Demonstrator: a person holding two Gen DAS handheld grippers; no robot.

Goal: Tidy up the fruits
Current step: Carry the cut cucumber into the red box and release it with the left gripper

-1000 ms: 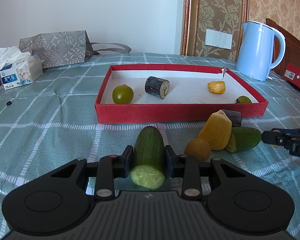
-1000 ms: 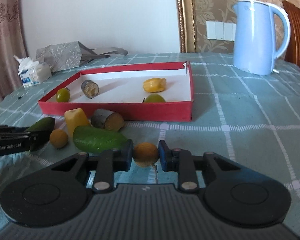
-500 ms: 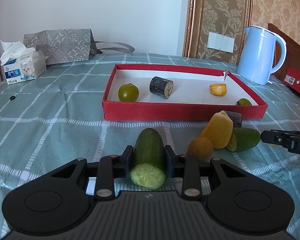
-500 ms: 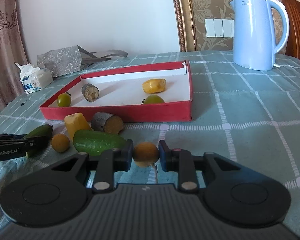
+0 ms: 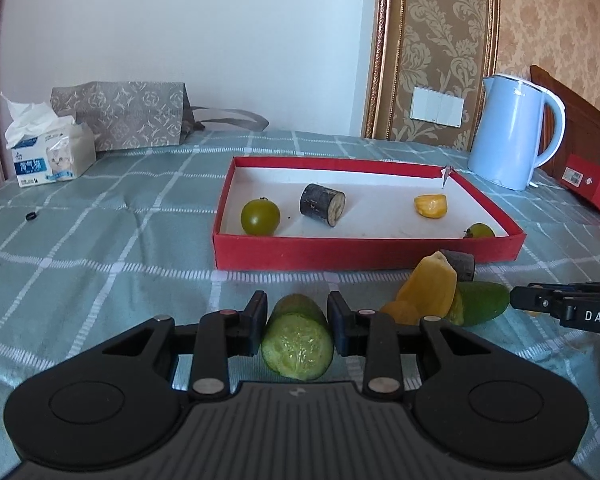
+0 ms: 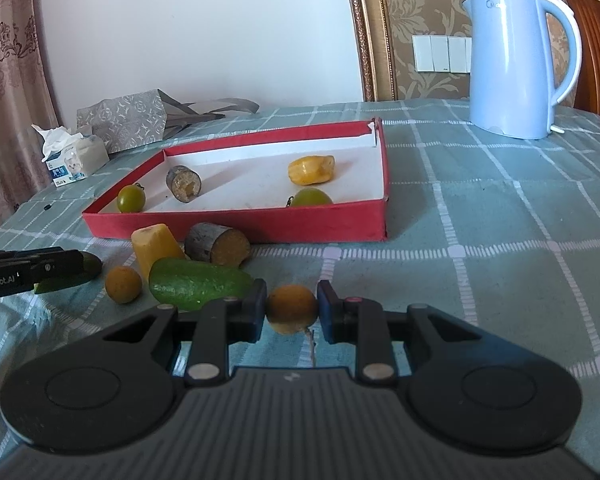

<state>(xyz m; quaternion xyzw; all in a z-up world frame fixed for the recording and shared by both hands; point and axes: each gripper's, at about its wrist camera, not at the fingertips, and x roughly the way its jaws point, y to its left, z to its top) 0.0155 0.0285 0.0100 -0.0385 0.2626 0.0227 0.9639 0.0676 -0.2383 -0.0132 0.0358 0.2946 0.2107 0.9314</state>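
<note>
My left gripper (image 5: 297,322) is shut on a cut green cucumber piece (image 5: 298,342), held above the cloth in front of the red tray (image 5: 340,250). My right gripper (image 6: 292,306) is shut on a small round orange fruit (image 6: 292,308). The tray (image 6: 236,230) holds two green tomatoes (image 5: 260,217), a dark cut log-like piece (image 5: 322,204) and a yellow piece (image 5: 431,205). On the cloth before the tray lie a yellow wedge (image 6: 154,246), a brown cut piece (image 6: 218,244), a green cucumber piece (image 6: 198,282) and a small orange fruit (image 6: 123,285).
A light blue kettle (image 5: 514,132) stands at the back right, beside a red box (image 5: 588,186). A tissue pack (image 5: 50,156) and a grey paper bag (image 5: 124,118) sit at the back left. A small black ring (image 5: 31,216) lies on the checked cloth.
Both grippers have risen a little with their fruit and tilted up. The left view has drawn back from the tray. Both grips are unchanged.
</note>
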